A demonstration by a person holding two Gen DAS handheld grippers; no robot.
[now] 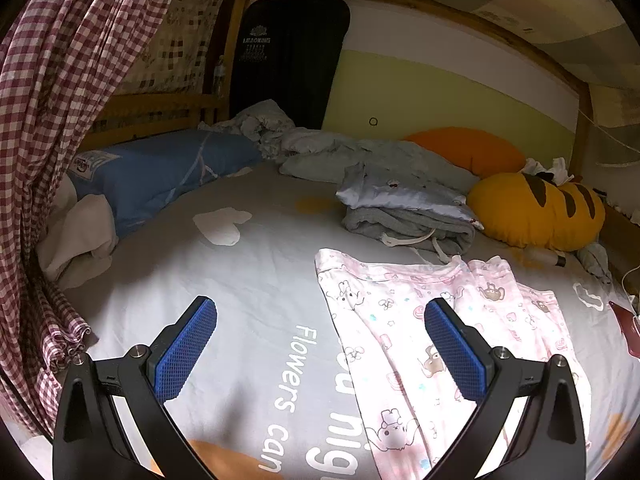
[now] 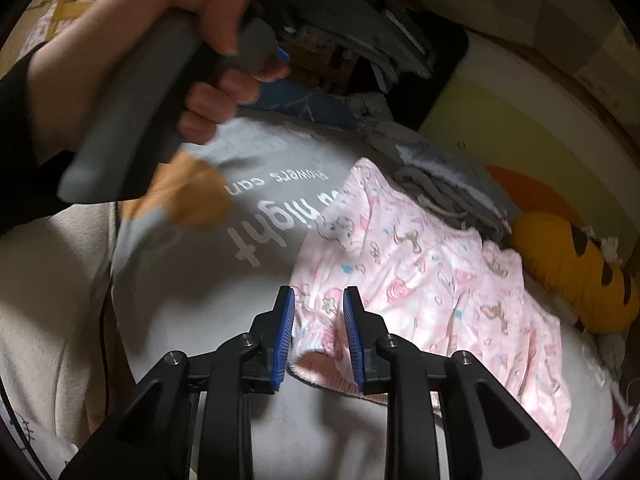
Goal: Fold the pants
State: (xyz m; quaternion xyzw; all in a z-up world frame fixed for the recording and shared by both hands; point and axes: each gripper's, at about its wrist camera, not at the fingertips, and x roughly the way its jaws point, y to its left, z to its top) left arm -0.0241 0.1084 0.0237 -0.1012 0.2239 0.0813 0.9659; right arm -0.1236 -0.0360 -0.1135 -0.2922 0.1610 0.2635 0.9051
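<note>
Pink printed pajama pants (image 1: pixel 432 332) lie spread on the grey bedsheet (image 1: pixel 248 300). My left gripper (image 1: pixel 320 312) is wide open and empty above the sheet, its right finger over the pants' left part. In the right wrist view the pants (image 2: pixel 432 280) lie ahead and to the right. My right gripper (image 2: pixel 319 300) has its jaws partly closed around the pants' near cuff edge (image 2: pixel 320 344); the fabric sits between the pads with a small gap. The person's left hand holding the other gripper's handle (image 2: pixel 132 108) shows at upper left.
Folded grey and blue clothes (image 1: pixel 404 212) sit behind the pants. A yellow striped plush (image 1: pixel 540 208), an orange pillow (image 1: pixel 468 148), a blue pillow (image 1: pixel 160 172) and crumpled bedding (image 1: pixel 320 148) line the bed's far side. A checked curtain (image 1: pixel 52 120) hangs left.
</note>
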